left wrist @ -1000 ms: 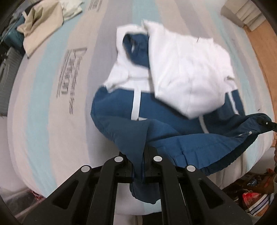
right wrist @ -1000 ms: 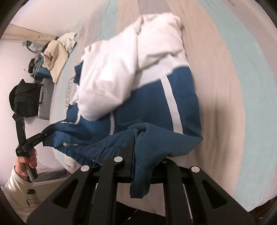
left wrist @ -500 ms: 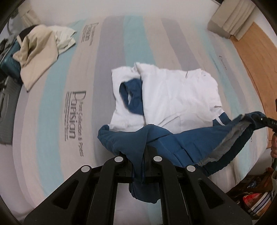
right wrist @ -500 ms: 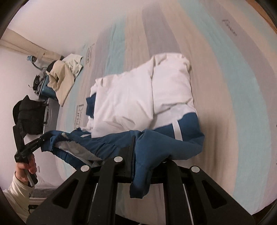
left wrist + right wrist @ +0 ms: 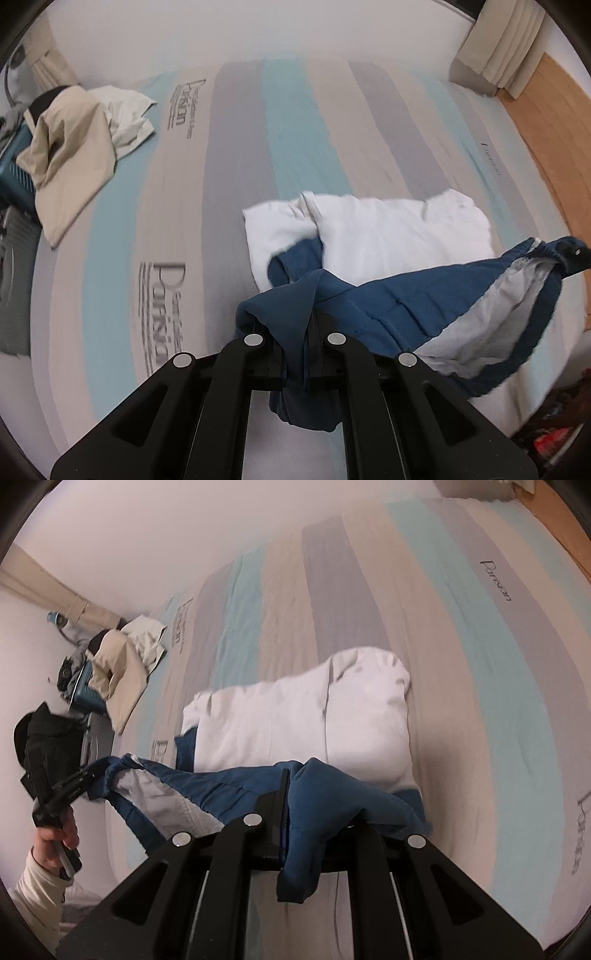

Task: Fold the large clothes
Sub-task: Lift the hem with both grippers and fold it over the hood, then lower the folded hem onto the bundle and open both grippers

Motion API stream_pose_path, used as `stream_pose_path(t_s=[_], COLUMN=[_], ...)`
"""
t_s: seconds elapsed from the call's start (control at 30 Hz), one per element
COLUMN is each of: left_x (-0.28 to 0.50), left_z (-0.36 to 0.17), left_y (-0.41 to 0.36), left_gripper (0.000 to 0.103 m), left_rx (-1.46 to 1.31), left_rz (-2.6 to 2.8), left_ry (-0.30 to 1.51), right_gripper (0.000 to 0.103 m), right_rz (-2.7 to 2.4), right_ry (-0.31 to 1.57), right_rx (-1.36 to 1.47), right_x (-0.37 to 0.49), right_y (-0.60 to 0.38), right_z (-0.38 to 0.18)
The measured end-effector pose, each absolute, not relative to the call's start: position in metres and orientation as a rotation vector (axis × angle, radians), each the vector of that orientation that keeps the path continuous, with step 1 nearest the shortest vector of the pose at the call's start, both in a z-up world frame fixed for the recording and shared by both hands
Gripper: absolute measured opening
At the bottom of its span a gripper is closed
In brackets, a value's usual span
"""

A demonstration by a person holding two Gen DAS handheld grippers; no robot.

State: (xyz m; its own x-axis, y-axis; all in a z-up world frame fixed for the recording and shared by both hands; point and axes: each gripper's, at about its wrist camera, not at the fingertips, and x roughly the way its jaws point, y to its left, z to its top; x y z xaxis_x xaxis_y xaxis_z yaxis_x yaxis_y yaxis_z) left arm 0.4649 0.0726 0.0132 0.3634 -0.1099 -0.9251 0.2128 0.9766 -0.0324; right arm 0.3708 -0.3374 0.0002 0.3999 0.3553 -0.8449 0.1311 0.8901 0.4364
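A blue and white jacket [image 5: 376,236] lies on the striped bed [image 5: 295,125]. Its white upper part rests flat; its blue hem [image 5: 406,306] is lifted and stretched between my grippers, with the grey lining showing. My left gripper [image 5: 295,332] is shut on one corner of the hem, and it also shows far left in the right wrist view [image 5: 88,775]. My right gripper [image 5: 286,805] is shut on the other corner, and it also shows at the right in the left wrist view [image 5: 569,253]. The white part also shows in the right wrist view [image 5: 295,720].
A beige garment [image 5: 66,155] and a pale one [image 5: 129,118] lie at the bed's far left corner over a teal suitcase [image 5: 11,173]. Curtains [image 5: 498,48] and wooden floor [image 5: 554,147] are on the right. A dark bag [image 5: 48,738] stands left of the bed.
Both grippers have lifted the blue hem and carried it forward over the jacket toward the white part. More of the blue body is now covered or lifted off the bed.
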Motion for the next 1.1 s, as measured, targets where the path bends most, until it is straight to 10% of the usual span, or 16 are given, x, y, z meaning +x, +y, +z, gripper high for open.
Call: stream_pose_path(t_s=[1.1], left_x=[0.637], left_z=[-0.178], left_y=[0.052], left_gripper=[0.005], left_rx=[0.129], left_rz=[-0.129], left_ry=[1.318], right_gripper=[0.007], right_rz=[-0.014], right_ry=[1.307], right_rx=[0.054], right_x=[0.570], right_y=[-0.299], right_z=[-0.172])
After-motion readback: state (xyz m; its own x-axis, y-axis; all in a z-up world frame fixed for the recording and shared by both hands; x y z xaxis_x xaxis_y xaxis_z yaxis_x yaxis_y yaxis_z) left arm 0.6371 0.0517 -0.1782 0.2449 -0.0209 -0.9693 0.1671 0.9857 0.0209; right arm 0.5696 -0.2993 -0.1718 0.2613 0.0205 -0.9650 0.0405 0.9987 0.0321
